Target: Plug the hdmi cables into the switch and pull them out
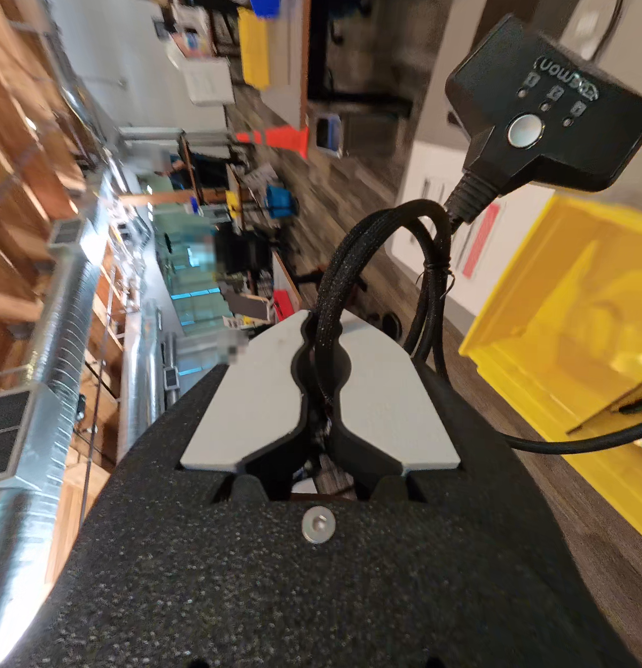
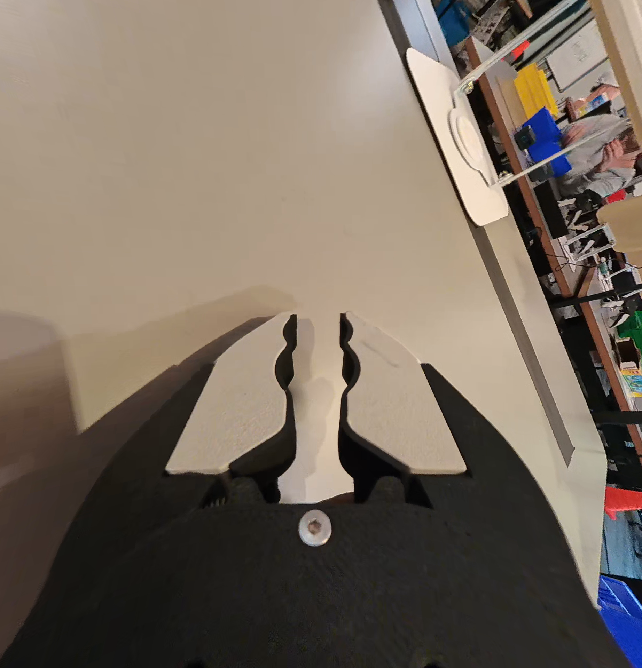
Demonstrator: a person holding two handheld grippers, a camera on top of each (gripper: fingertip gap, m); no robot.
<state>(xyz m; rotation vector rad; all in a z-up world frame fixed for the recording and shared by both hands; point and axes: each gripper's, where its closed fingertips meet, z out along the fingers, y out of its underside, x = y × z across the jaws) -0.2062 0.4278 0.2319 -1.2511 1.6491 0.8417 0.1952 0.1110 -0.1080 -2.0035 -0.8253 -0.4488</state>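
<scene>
Two grippers are in your hands, and each one shows only in its own wrist view. Under your right gripper (image 2: 318, 320) lies the largest thing, a pale cream bench (image 2: 203, 144), plain and broad, with a grey strip (image 2: 522, 318) along its far edge. On that far side a white flat pad (image 2: 453, 144) rests on the bench top, and a clear plastic stand (image 2: 493, 72) sits on the pad. Your right gripper has its jaws a small way apart, and between the fingers (image 2: 247, 397) you see only the bench surface; nothing is held there.

Your left gripper (image 1: 323, 325) is over a wood-grain surface (image 1: 529, 470). A yellow bin (image 1: 565, 325) stands to its right, near but apart from the fingers. Above it hangs a black box with a round silver button (image 1: 551, 119), clear of any surface. From this box comes a black braided cable (image 1: 352, 260), which bends in a loop and goes down between your left fingers (image 1: 261, 390). These fingers are closed narrow on the cable, and both press against it. A thin wire tie (image 1: 437, 269) binds the cable strands together just beside the loop.
</scene>
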